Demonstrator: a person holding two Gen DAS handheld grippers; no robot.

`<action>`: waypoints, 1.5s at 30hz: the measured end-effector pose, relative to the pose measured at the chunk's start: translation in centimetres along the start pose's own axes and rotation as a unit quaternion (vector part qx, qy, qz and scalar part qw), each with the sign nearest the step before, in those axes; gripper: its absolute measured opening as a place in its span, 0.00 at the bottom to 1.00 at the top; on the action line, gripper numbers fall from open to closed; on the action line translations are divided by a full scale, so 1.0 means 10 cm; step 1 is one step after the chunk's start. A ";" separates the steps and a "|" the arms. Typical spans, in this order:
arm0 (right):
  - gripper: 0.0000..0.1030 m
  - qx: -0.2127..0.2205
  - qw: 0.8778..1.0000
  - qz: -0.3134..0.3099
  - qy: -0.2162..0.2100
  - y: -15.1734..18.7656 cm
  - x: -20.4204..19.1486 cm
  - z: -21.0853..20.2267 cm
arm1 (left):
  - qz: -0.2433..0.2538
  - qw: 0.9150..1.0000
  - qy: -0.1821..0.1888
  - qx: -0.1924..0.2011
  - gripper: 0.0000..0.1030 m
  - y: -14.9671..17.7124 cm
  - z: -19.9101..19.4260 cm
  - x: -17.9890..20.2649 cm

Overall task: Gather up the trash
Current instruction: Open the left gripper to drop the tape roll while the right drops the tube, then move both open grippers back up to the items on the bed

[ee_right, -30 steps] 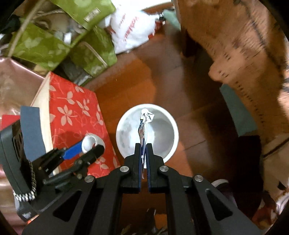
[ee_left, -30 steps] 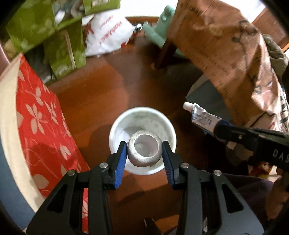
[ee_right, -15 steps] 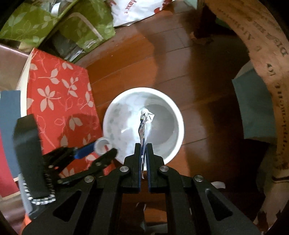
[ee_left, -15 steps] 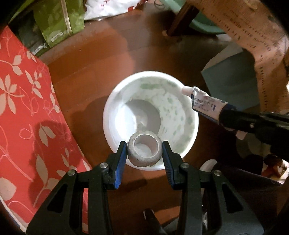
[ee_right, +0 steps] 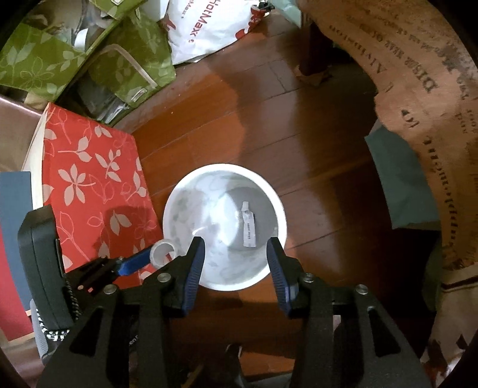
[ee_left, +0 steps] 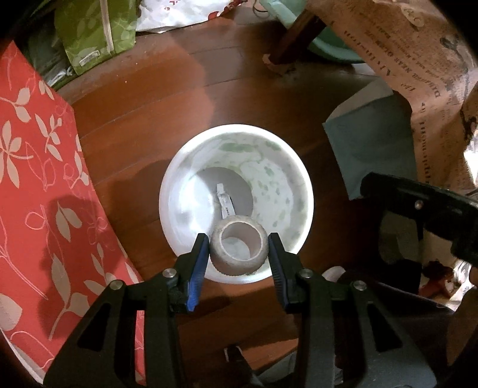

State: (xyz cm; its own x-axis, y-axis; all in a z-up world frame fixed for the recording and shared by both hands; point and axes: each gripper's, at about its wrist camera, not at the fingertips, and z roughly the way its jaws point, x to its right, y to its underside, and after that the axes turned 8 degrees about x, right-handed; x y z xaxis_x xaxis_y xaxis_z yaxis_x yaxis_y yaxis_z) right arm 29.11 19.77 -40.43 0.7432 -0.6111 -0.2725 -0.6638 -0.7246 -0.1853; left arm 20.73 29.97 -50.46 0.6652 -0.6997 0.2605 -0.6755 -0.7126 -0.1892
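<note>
A white bin (ee_left: 280, 167) with faint green leaf print stands on the wooden floor; it also shows in the right wrist view (ee_right: 179, 197). A flattened white tube (ee_right: 248, 223) lies on its bottom, also seen from the left wrist (ee_left: 224, 203). My left gripper (ee_left: 238, 252) is shut on a grey tape roll (ee_left: 239, 262) and holds it above the bin's near rim. My right gripper (ee_right: 236, 262) is open and empty above the bin. The tape roll (ee_right: 162, 252) and left gripper show at the right view's lower left.
A red floral box (ee_left: 35, 194) stands left of the bin. Green bags (ee_right: 74, 59) and a white plastic bag (ee_right: 203, 27) lie at the back. A brown printed cloth (ee_right: 433, 104) hangs on the right over a wooden leg (ee_left: 298, 38). A teal box (ee_left: 373, 143) sits right.
My right gripper has opened and let go of the tube, which now lies in the bin. Both grippers have come closer over the bin. The left still holds the tape roll.
</note>
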 end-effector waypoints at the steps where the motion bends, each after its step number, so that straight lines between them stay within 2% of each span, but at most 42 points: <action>1: 0.38 0.004 1.000 -0.001 0.002 0.00 0.01 -0.02 | 0.004 1.000 -0.007 0.001 0.41 -0.01 -0.02 0.01; 4: 0.38 0.016 1.000 0.000 0.007 0.01 0.01 -0.09 | 0.013 1.000 -0.027 0.005 0.41 -0.03 -0.09 0.06; 9: 0.38 0.041 0.999 0.003 0.000 0.06 0.02 -0.28 | 0.029 0.999 -0.028 0.036 0.47 -0.06 -0.38 0.12; 13: 0.38 0.088 0.996 0.012 -0.001 0.11 0.04 -0.59 | 0.045 0.996 -0.036 0.072 0.47 -0.07 -0.69 0.20; 19: 0.38 0.151 0.988 0.024 -0.004 0.25 0.17 -1.14 | 0.055 0.990 -0.022 0.131 0.47 -0.10 -1.26 0.37; 26: 0.38 0.225 0.973 0.045 0.026 0.45 0.36 -1.86 | 0.079 0.977 -0.003 0.197 0.47 -0.11 -1.91 0.71; 29: 0.38 0.264 0.962 0.057 0.035 0.54 0.45 -2.22 | 0.099 0.970 0.005 0.222 0.47 -0.09 -2.17 0.93; 36: 0.38 0.333 0.937 0.075 0.071 0.83 0.69 -2.92 | 0.160 0.943 0.030 0.290 0.47 -0.04 -2.78 1.63; 39: 0.38 0.363 0.924 0.093 0.078 0.99 0.87 -3.20 | 0.177 0.935 0.054 0.303 0.47 -0.03 -2.96 1.94; 45: 0.38 0.395 0.905 0.110 0.112 1.27 1.21 -3.62 | 0.231 0.914 0.084 0.322 0.47 0.08 -3.17 2.64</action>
State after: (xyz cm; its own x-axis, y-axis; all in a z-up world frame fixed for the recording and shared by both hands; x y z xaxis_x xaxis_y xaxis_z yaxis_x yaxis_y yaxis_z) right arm 32.69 -8.38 -11.91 0.5256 -0.8261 -0.2035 -0.5859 -0.1781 -0.7906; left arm 27.71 12.51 -13.70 0.2606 -0.9546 0.1443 -0.5093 -0.2629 -0.8195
